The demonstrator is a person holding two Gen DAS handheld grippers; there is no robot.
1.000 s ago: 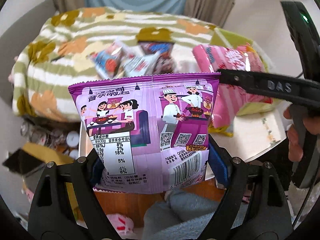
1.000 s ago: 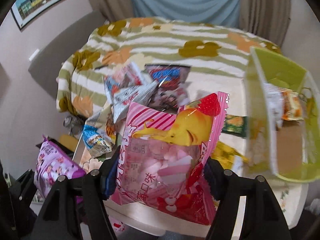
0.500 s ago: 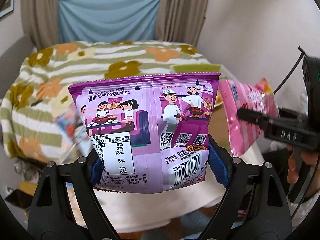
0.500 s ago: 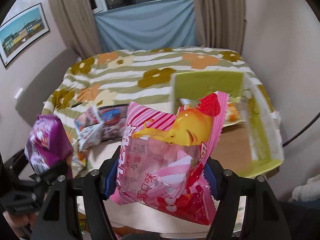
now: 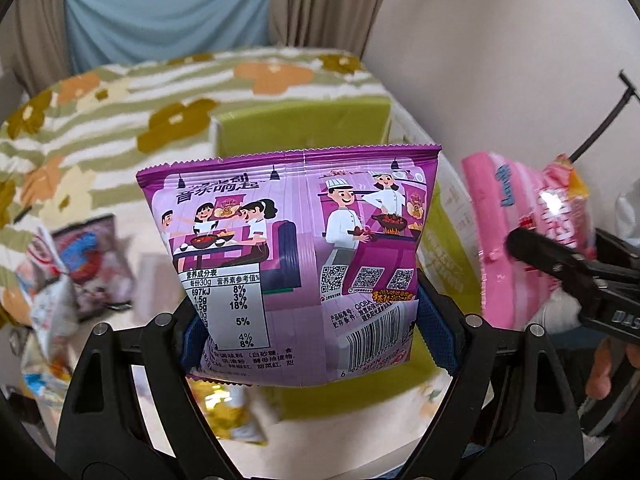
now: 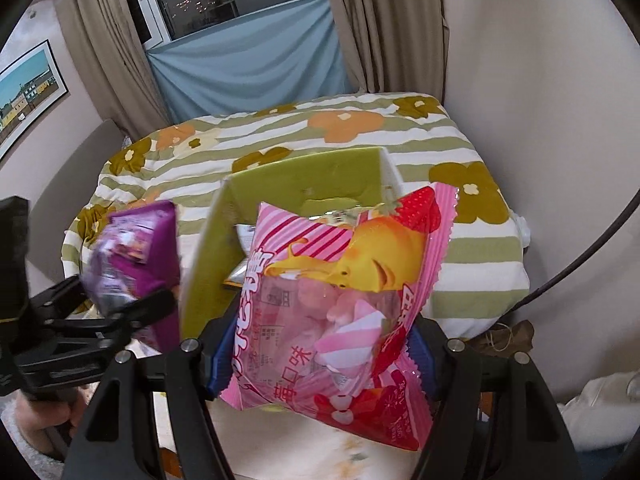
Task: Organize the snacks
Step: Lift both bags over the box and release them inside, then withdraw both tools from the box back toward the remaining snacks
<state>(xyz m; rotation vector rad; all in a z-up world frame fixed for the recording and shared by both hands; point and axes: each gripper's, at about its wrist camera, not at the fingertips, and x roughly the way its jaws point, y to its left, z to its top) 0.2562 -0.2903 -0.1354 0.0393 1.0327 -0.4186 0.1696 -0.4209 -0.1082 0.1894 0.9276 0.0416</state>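
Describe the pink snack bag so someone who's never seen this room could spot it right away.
Start at the flowered striped bedspread, then the lime green box in front of it. The pink snack bag hangs before that box, clamped in the right gripper. Unlike the purple bag beside it, it has pink stripes, a strawberry and a yellow cartoon character.

Purple snack bag (image 5: 296,256) upright, back side showing nutrition table and barcode, held by its lower edges, pink striped marshmallow bag (image 6: 340,292) with strawberry and yellow cartoon, tilted, in front of green box (image 6: 304,184), loose snack packets (image 5: 76,264) on table
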